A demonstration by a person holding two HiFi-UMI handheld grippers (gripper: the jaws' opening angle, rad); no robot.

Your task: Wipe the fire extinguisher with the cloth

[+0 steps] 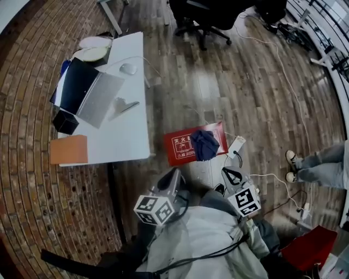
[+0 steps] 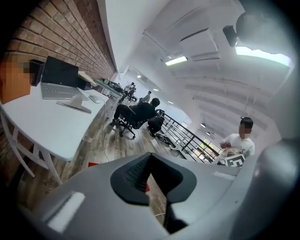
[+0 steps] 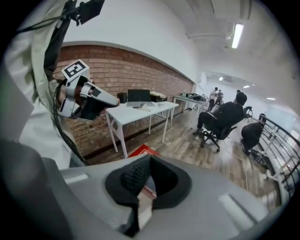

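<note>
Two grippers at six o'clock: left gripper (image 1: pixel 173 175) and right gripper (image 1: pixel 231 174), one marker cube (image 1: pixel 154 209) on each. One red fire extinguisher box (image 1: pixel 182 148) at centre, with one dark cloth (image 1: pixel 205 144) on it. One white surface (image 1: pixel 131 136) at ten o'clock, carrying one laptop (image 1: pixel 87 90), one mouse (image 1: pixel 128 68), one orange box (image 1: pixel 68 149) and one black box (image 1: pixel 65 121). One office chair (image 1: pixel 202 16) at twelve o'clock. Two shoes (image 1: pixel 292 157) at three o'clock.

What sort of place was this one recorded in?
Probably an open-plan office: a white rectangular desk carrying an open grey laptop, a red brick wall behind it, and a black wheeled office chair on wood-plank flooring.
</note>
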